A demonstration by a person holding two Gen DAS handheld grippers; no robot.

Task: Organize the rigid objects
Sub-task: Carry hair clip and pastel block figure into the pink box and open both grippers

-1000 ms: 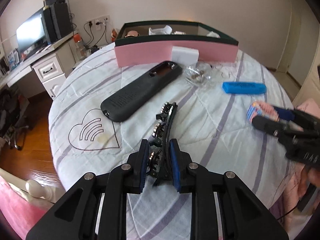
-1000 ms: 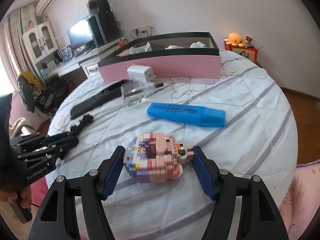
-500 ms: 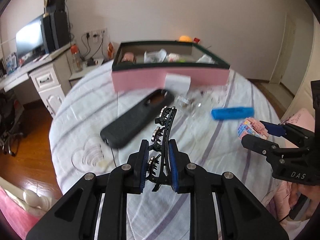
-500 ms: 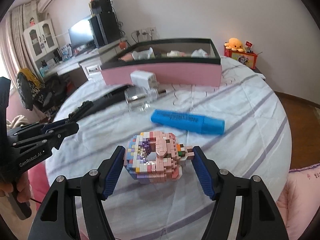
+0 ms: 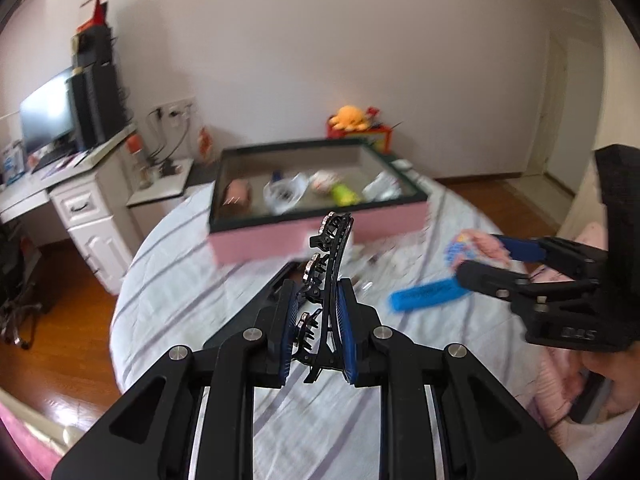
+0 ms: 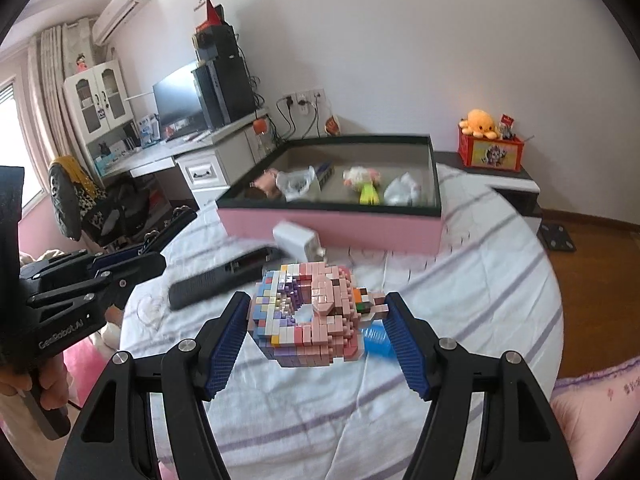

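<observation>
Left wrist view: the left gripper (image 5: 314, 336) has its jaws pinched on a black hair clip (image 5: 326, 276) studded with small stones, held in the air over the round table (image 5: 180, 280), whose cloth is white with grey stripes. The clip's far tip reaches up in front of the near wall of the pink box (image 5: 280, 240). The table's left edge drops off to wooden floor, with a white desk (image 5: 92, 216) beyond it. A long black remote (image 5: 244, 316) lies on the cloth below the gripper, on the near side of the box. Right of it, nearer than the box, a blue highlighter (image 5: 424, 294) lies flat. The right gripper (image 5: 480, 258) hangs right of the box's front corner, holding a pastel brick model (image 5: 470, 246).

Right wrist view: the left gripper (image 6: 154, 248) is left of the pink box (image 6: 332, 226), out past the table rim. The remote (image 6: 224, 278) and a white charger plug (image 6: 296, 240) sit on the cloth before the box's near wall. The right gripper (image 6: 316, 320) has its jaws wide yet pressing both sides of the brick model (image 6: 312, 316), lifted clear of the cloth on the near side of the box. The highlighter (image 6: 376, 340) peeks out under the model. The box holds small toys and bags, with bare floor toward its back wall. An orange plush octopus (image 6: 478, 122) sits well right of the box.
</observation>
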